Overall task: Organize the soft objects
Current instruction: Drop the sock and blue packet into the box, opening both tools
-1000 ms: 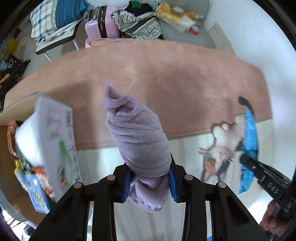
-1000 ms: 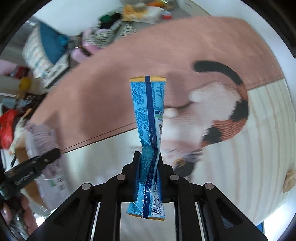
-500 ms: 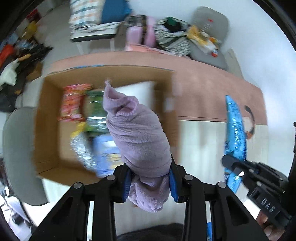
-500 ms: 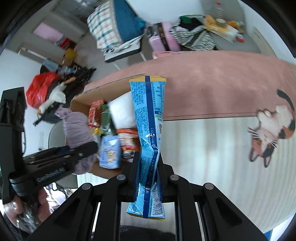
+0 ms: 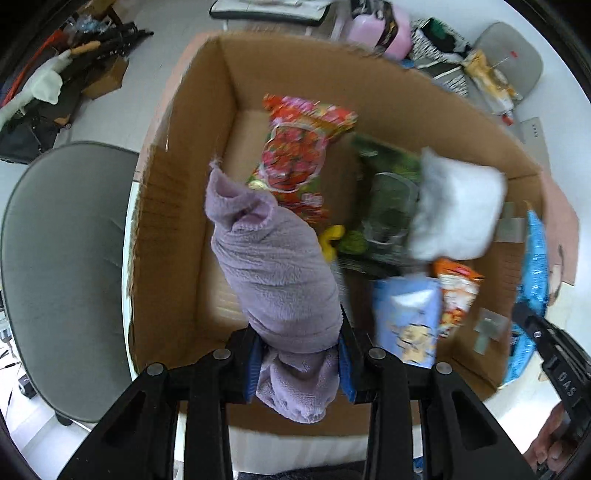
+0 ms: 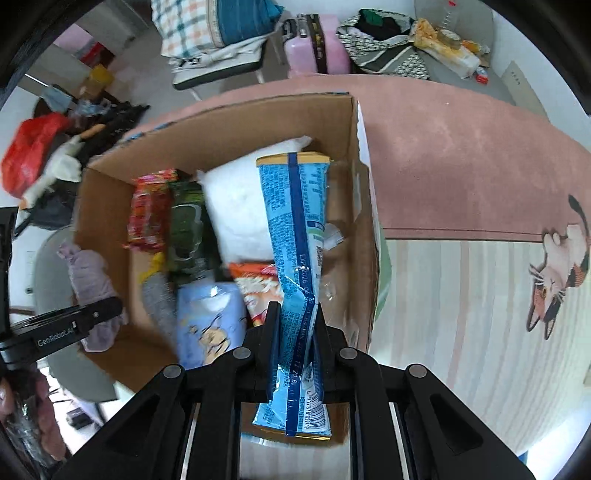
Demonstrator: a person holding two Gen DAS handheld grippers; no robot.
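My left gripper (image 5: 301, 360) is shut on a rolled lilac towel (image 5: 273, 266) and holds it over the left part of an open cardboard box (image 5: 177, 155). My right gripper (image 6: 295, 328) is shut on a blue snack packet (image 6: 295, 229) and holds it over the box's right side (image 6: 364, 206). The box holds a white pillow pack (image 5: 458, 210), a red packet (image 5: 299, 158), a green packet (image 5: 388, 170), a light blue pack (image 5: 406, 317) and an orange packet (image 5: 458, 291). The towel also shows in the right wrist view (image 6: 92, 273), and the blue packet in the left wrist view (image 5: 532, 280).
A grey chair seat (image 5: 62, 280) lies left of the box. A pink rug (image 6: 461, 158) and a striped mat with a cat print (image 6: 557, 273) lie to the right. A pink case (image 6: 317, 44), bags and a chair with folded bedding (image 6: 214, 33) stand behind.
Both grippers have swung from the rug to over the box and come closer to it. The towel and the blue packet stay gripped.
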